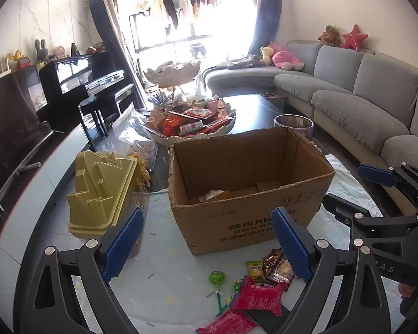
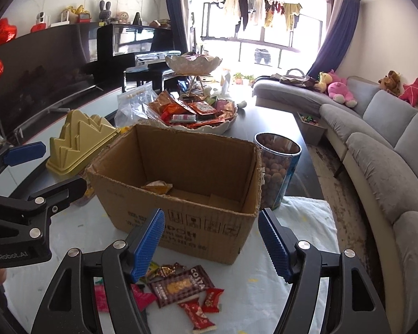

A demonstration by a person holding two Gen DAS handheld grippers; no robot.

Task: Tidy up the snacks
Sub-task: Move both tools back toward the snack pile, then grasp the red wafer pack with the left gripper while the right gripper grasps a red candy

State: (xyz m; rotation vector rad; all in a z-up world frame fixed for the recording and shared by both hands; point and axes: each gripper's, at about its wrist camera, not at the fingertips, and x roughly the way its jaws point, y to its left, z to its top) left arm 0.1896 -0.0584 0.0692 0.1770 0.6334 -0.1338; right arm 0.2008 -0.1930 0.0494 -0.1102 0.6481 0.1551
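Observation:
An open cardboard box (image 1: 250, 217) (image 2: 181, 222) stands on a pale cloth, with one snack wrapper (image 1: 214, 194) (image 2: 156, 188) on its floor. Loose snacks lie on the cloth in front of it: a red packet (image 1: 257, 295), a brown packet (image 1: 276, 270) (image 2: 181, 286), a green lollipop (image 1: 216, 278) and small red candies (image 2: 206, 306). My left gripper (image 1: 207, 246) (image 2: 46, 171) hovers over these snacks, open and empty. To its right my right gripper (image 2: 211, 246) (image 1: 356, 189) is also open, above the brown packet, with nothing between its fingers.
A yellow mountain-shaped container (image 1: 103, 192) (image 2: 80, 144) sits left of the box. Behind it stands a tiered bowl (image 1: 164, 139) (image 2: 225, 126) heaped with snacks. A clear jar of nuts (image 2: 276, 172) stands at the box's right. A grey sofa (image 1: 362, 97) runs along the right.

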